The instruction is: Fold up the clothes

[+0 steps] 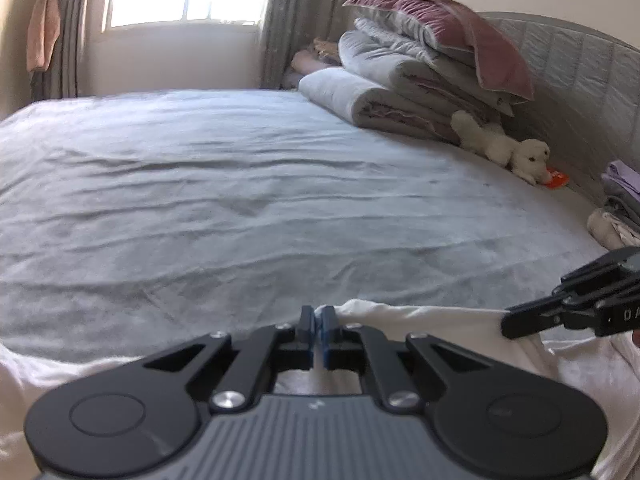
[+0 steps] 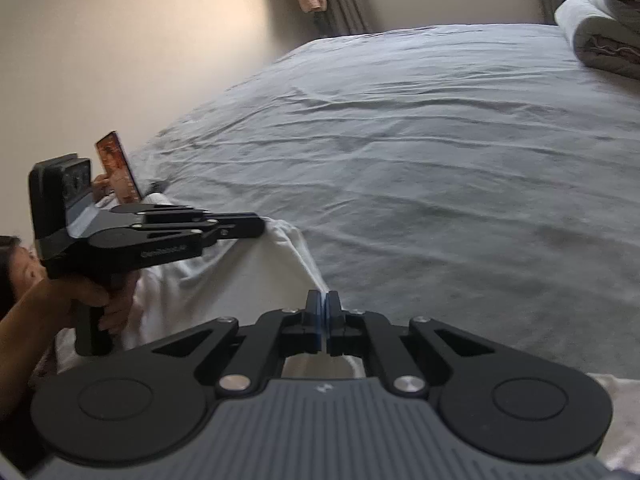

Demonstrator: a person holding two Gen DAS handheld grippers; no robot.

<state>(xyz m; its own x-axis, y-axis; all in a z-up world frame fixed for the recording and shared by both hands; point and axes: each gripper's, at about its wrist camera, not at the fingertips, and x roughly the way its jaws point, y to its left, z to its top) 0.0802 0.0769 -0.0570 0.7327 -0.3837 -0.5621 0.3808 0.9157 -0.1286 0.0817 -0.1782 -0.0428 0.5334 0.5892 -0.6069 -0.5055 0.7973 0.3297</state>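
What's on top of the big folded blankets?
A pink pillow lies on the blankets. A white toy dog lies beside them on the bed. What's behind the stack is hidden.

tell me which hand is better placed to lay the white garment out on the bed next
Neither alone: both. The left gripper and right gripper each have jaws shut on an edge of the white garment, stretched between them at the grey bed sheet's near edge.

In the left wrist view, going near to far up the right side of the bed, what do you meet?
Right hand-held gripper shut on the white garment → folded lilac clothes → white plush toy → stacked folded quilts → pink pillow on top.
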